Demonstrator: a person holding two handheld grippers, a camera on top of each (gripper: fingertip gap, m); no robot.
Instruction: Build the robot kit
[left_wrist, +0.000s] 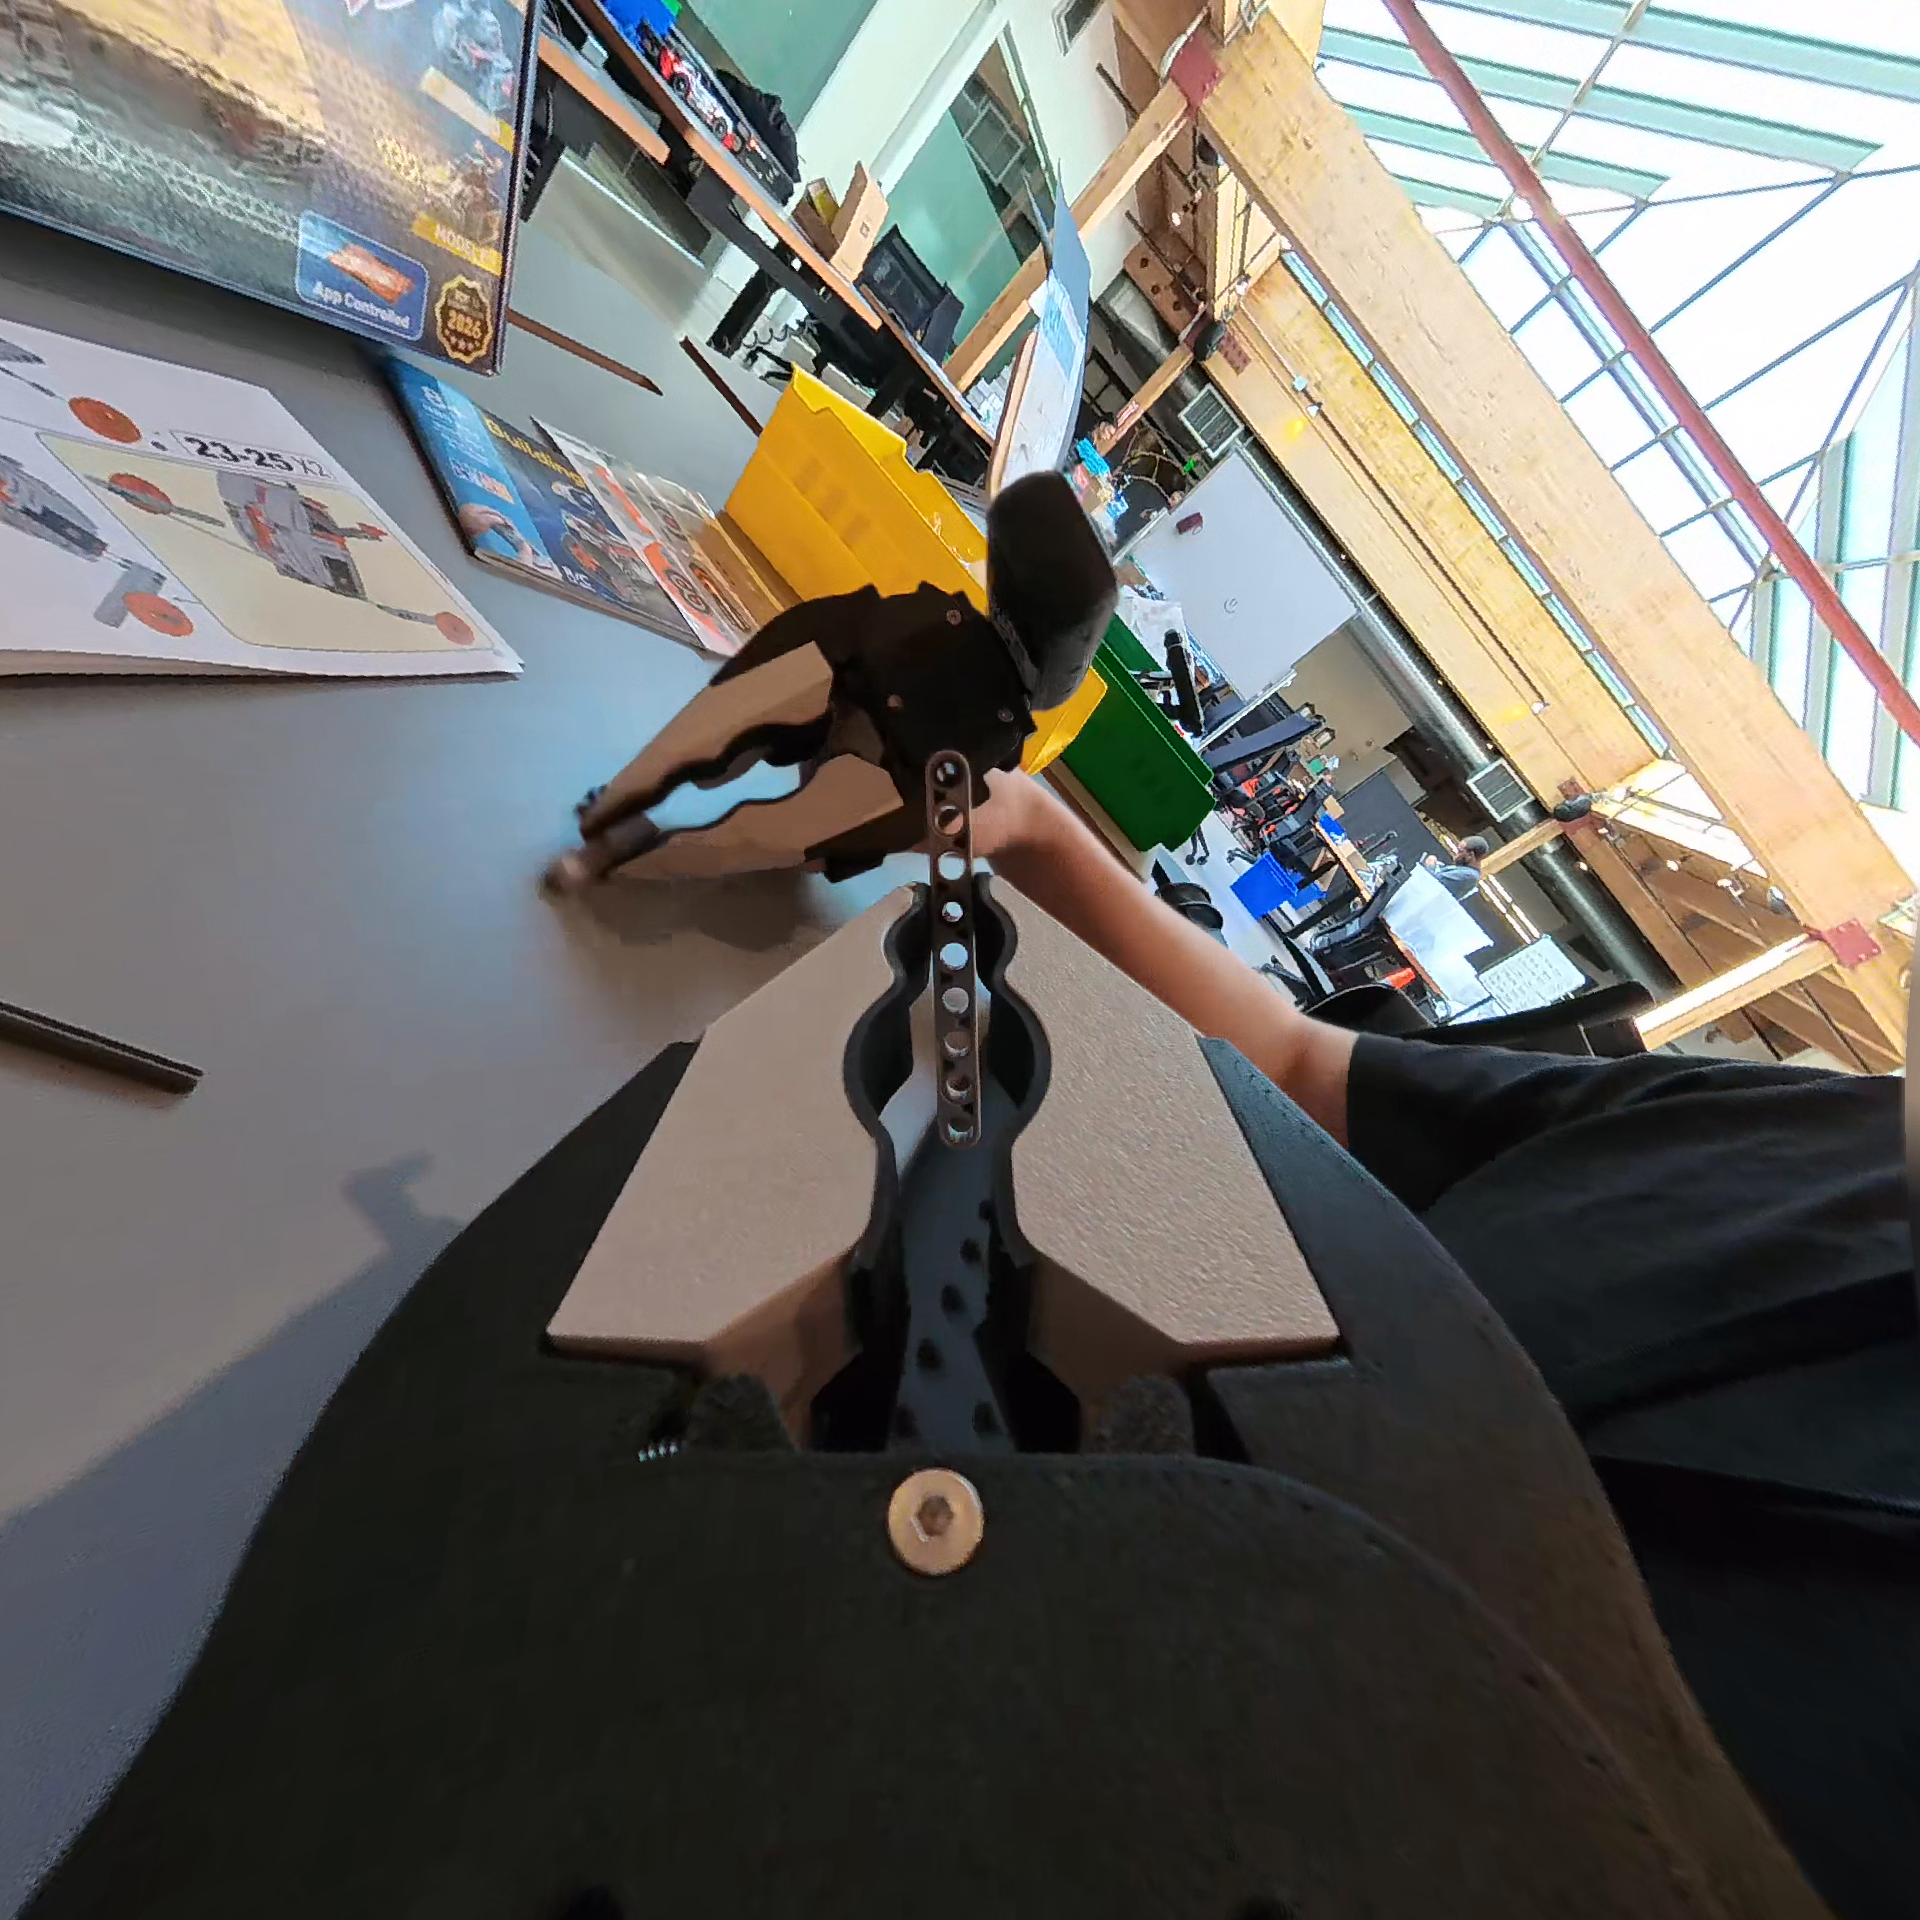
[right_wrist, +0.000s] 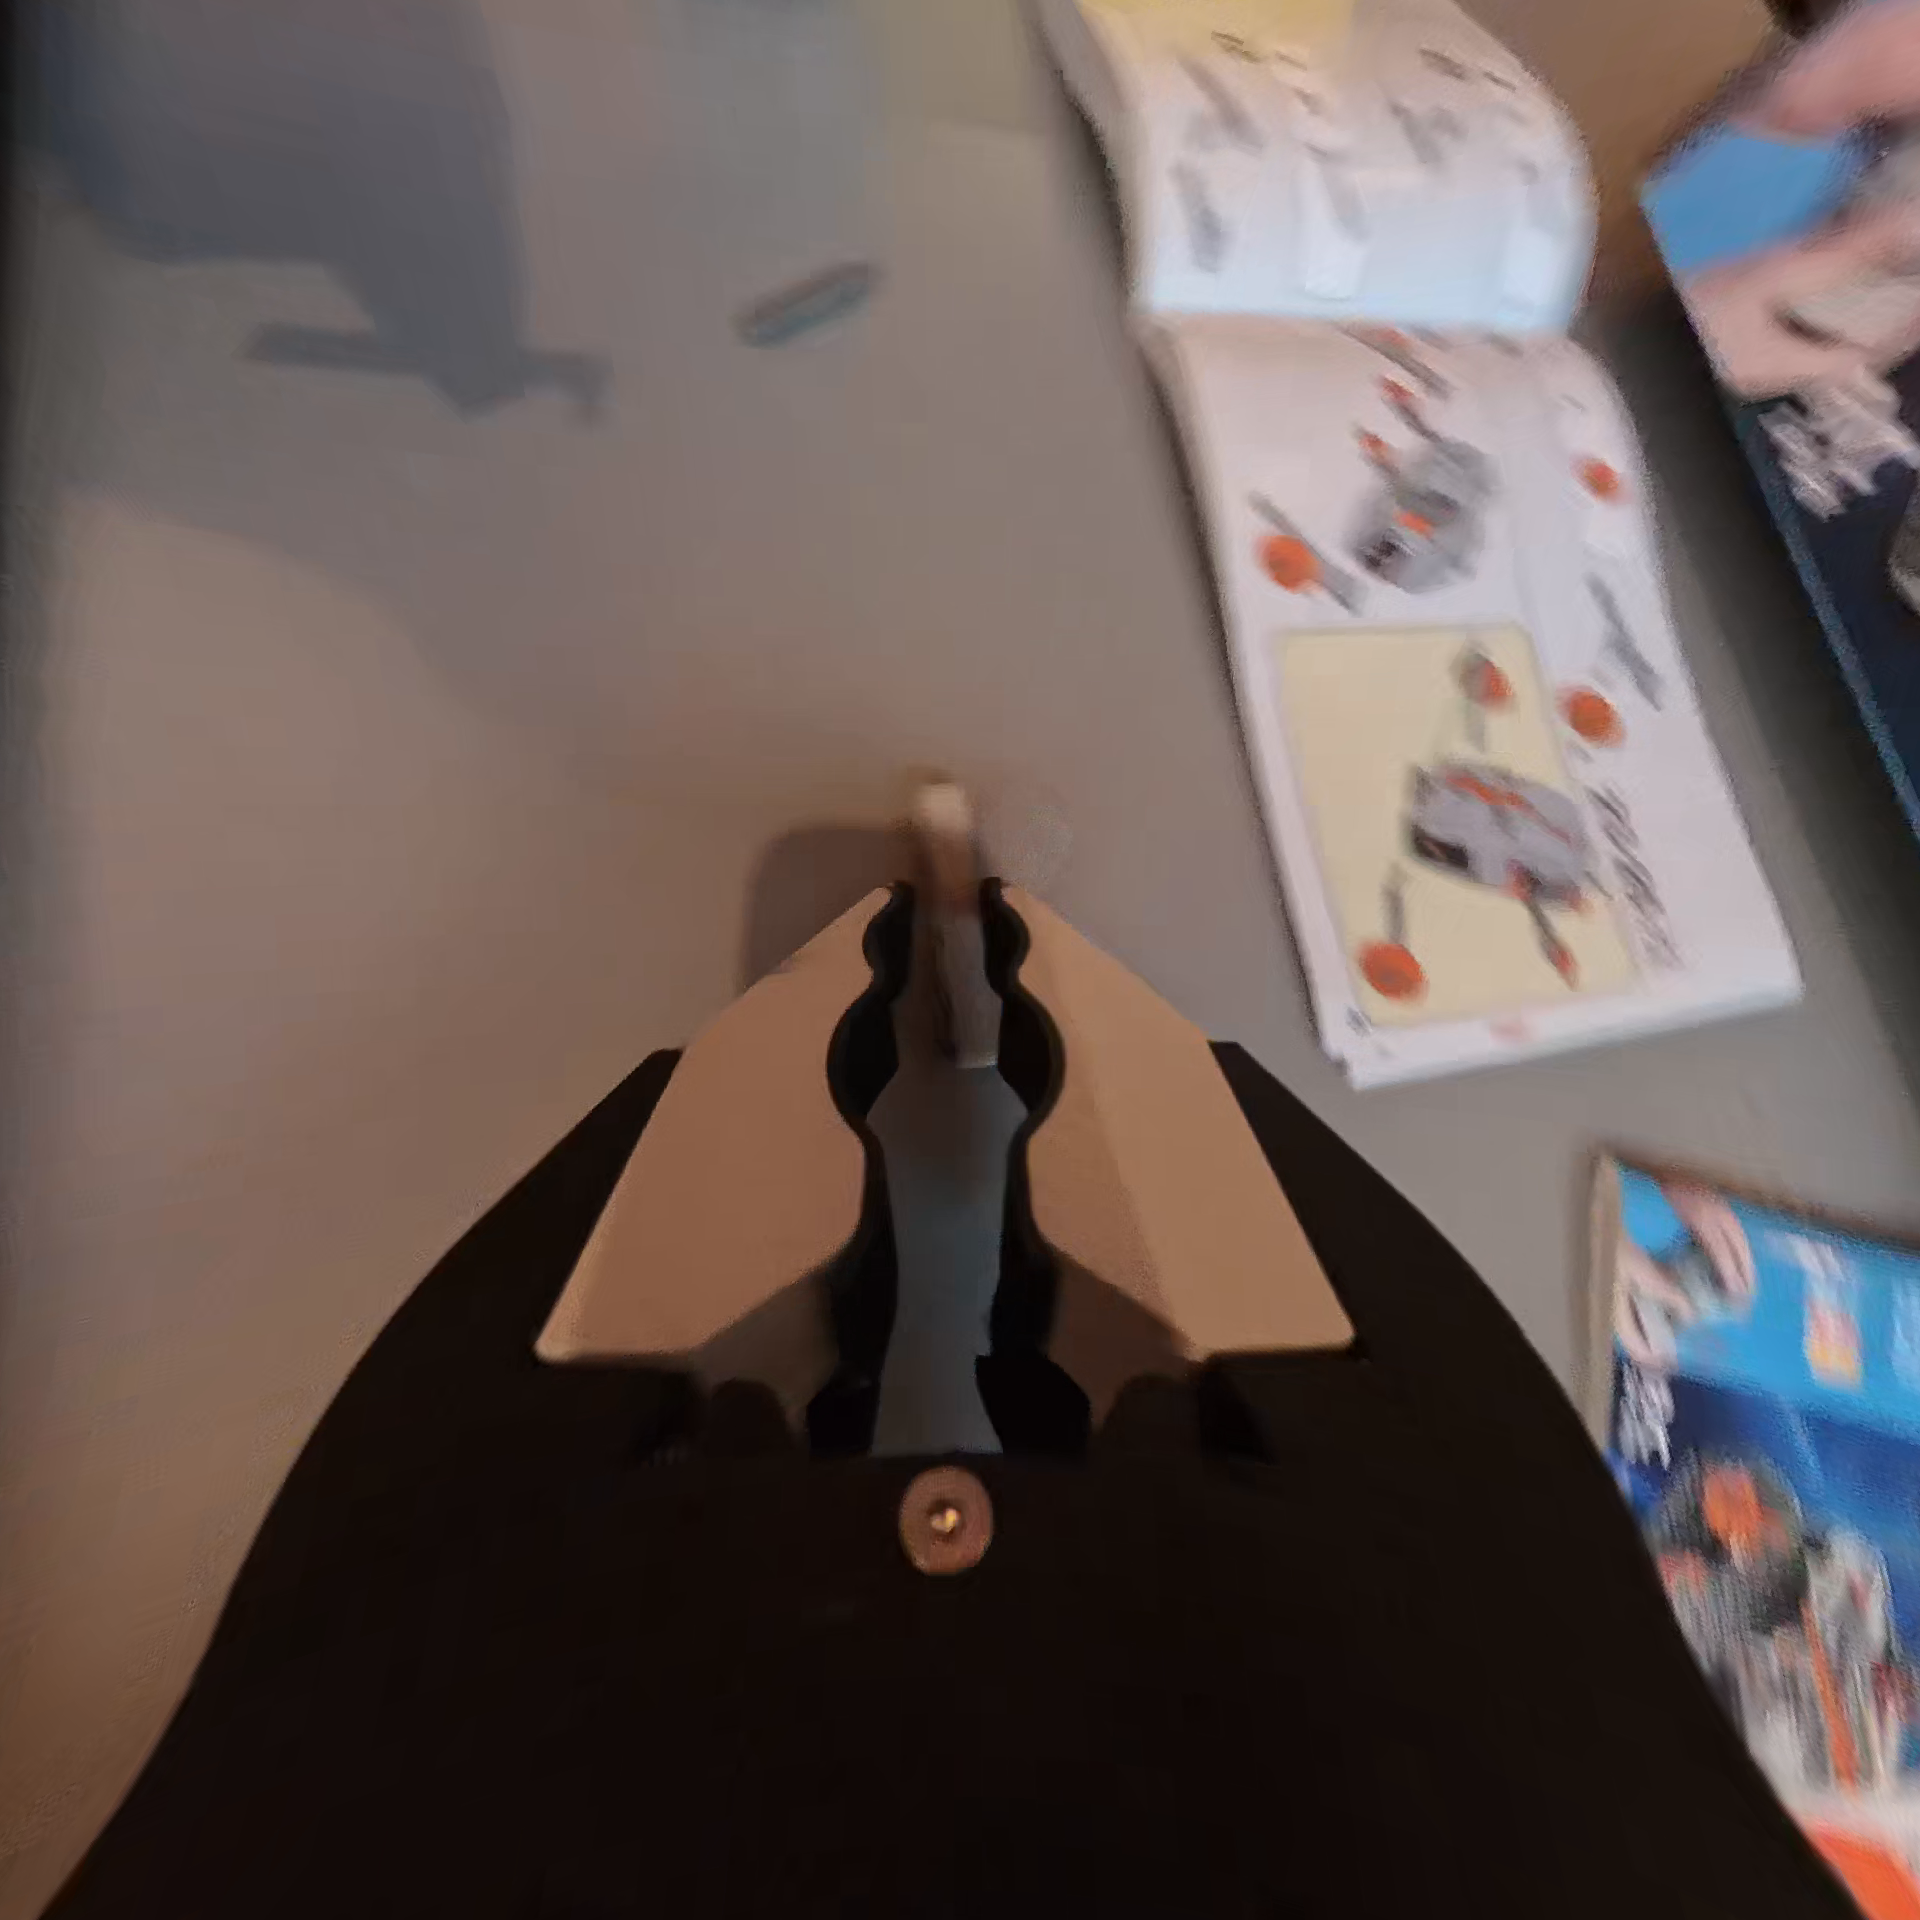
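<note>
Left wrist view: left gripper (left_wrist: 951, 904) pinches a slim grey perforated plastic beam (left_wrist: 953, 951), held clear above the grey table (left_wrist: 312, 935). Beyond it, right gripper (left_wrist: 592, 847) tips down on the table beside the open instruction booklet (left_wrist: 208, 520), clamping a small pale peg (right_wrist: 940, 831). The two pieces remain apart, unjoined.

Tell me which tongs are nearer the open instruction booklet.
Right. The right tongs touch down on the grey table just below the open instruction booklet, shut on a small pale piece. The left tongs are raised farther back, gripping a perforated beam.
</note>
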